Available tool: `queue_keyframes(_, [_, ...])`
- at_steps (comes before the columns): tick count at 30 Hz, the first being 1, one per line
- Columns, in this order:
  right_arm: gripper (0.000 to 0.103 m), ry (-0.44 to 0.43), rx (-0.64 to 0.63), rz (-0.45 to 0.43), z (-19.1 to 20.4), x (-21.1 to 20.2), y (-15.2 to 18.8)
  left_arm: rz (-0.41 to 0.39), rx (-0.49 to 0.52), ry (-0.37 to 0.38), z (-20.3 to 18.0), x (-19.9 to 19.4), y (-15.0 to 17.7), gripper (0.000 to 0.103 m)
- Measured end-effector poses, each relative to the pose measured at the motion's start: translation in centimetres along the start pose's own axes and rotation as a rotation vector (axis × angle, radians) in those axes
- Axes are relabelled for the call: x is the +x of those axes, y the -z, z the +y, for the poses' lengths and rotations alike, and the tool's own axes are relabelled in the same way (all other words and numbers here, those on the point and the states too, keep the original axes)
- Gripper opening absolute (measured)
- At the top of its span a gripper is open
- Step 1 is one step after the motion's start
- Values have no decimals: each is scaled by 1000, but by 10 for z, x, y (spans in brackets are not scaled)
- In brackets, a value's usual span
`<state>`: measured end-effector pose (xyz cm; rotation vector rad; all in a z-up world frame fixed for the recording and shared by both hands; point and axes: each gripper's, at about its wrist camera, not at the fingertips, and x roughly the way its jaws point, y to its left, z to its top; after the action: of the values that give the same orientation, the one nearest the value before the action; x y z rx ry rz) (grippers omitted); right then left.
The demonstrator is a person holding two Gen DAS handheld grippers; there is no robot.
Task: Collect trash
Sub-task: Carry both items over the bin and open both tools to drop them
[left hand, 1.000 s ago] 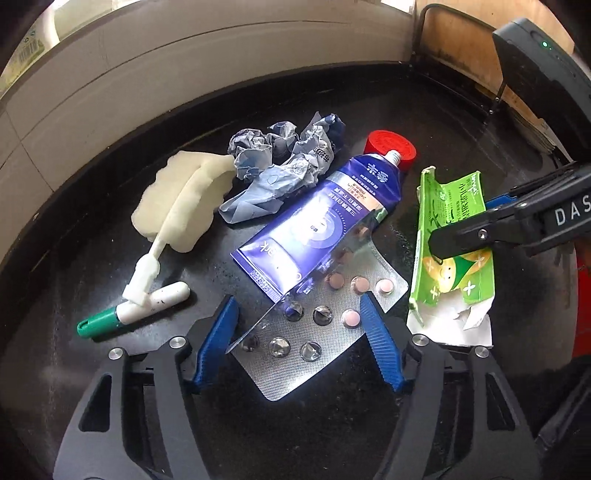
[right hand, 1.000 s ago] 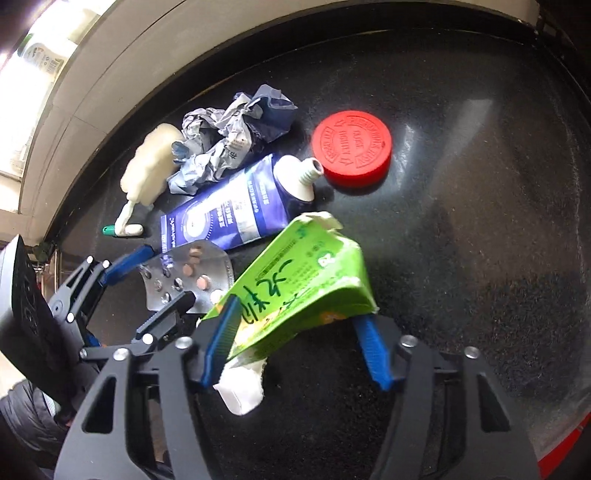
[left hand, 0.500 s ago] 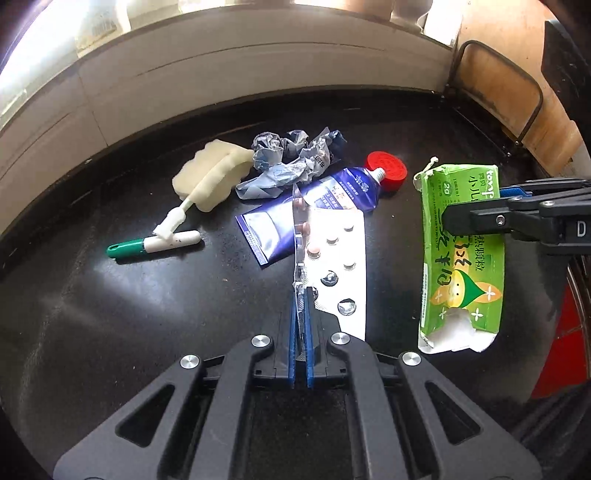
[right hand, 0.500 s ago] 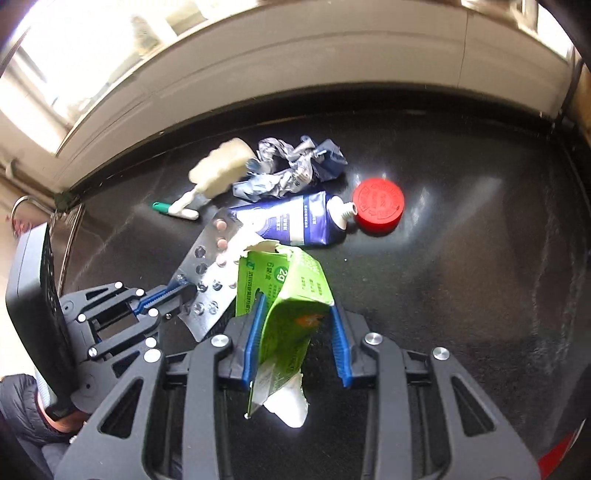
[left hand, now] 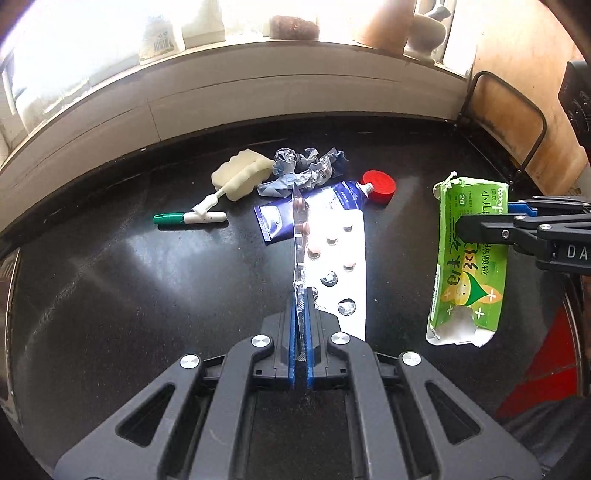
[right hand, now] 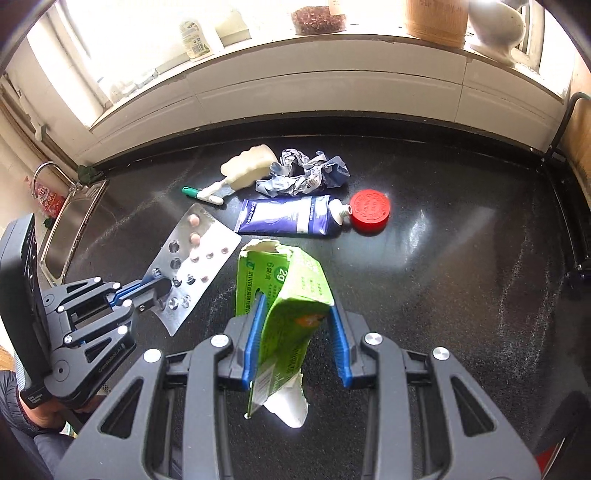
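Aloft — blister pack (left hand: 334,254) clenched in left tool (left hand: 302,295), green carton (right hand: 291,295) in right tool (right hand: 297,321).

Glossy black countertop (right hand: 461,266) backed by a white tiled ledge (right hand: 332,85) under a bright, overexposed window (right hand: 129,33), steel sink (right hand: 70,229) far left, wooden board (left hand: 517,110) far right.

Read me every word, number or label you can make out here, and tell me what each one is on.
"2g" on the green carton, top corner.
"29", mirrored by the crease, on the same carton in the right wrist view.
"DA", cut off by the frame edge, on the right gripper.
Chinese print on the carton, toothpaste tube, red cap, crumpled wrapper: too small.
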<state>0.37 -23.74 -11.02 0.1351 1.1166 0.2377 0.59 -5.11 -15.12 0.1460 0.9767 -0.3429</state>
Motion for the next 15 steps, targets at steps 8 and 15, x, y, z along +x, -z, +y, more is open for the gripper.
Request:
queue_keyframes(8, [33,-28,-56,-15,14,-8,-2,-40,-62,-60,7,-22,12,3])
queue_keyframes(15, [33,-106,-207,-14,74,-4,-14,-96,-178,-171,42,-64,37,3])
